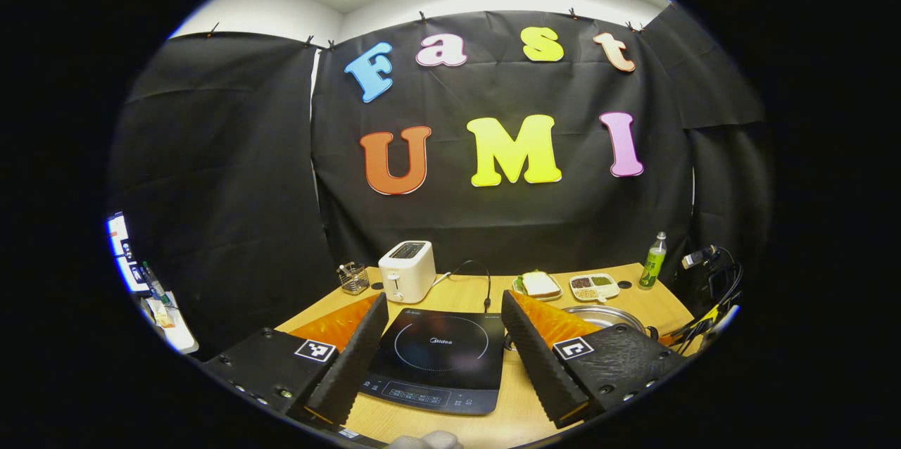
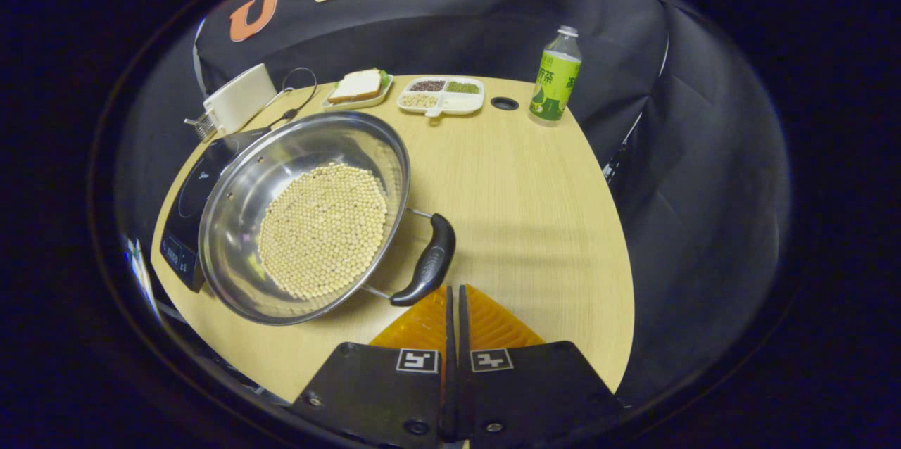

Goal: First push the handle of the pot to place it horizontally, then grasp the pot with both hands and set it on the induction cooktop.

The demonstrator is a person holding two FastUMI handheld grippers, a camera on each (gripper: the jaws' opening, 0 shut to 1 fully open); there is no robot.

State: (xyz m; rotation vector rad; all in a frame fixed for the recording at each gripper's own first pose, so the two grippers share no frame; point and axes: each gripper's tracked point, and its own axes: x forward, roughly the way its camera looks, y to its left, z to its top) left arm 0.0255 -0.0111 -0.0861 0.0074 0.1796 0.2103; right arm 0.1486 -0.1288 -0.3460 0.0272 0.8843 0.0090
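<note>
Here the left hand-held gripper [image 1: 445, 336] hangs above the near edge of the tabletop [image 1: 633, 298] with its fingers spread wide and nothing between them. The induction cooktop [image 1: 436, 357] lies flat straight ahead, framed in the gap between the two fingers. Beyond the left finger stands a white toaster [image 1: 407, 270], with a small wire holder [image 1: 353, 278] beside it. Beyond the right finger sits the rim of the pot [image 1: 604, 316], partly hidden by that finger. Farther off on that side are a plate with a sandwich [image 1: 538, 285], a divided dish [image 1: 595, 286] and a green bottle [image 1: 653, 261].

In the right gripper view, the right hand-held gripper [image 2: 454, 294] has its fingers pressed together, holding nothing. Its tips lie just beside the lower end of the pot's black handle [image 2: 428, 262]; whether they touch it cannot be told. The handle runs up and away, ahead of the fingertips and slightly to their left. The steel pot [image 2: 246, 188], with a layer of pale beans [image 2: 322, 229] in its bottom, rests on the tabletop ahead and to the left of this gripper, its far side overlapping the cooktop's edge [image 2: 186, 203]. The bottle [image 2: 555, 76] stands far ahead to the right.
</note>
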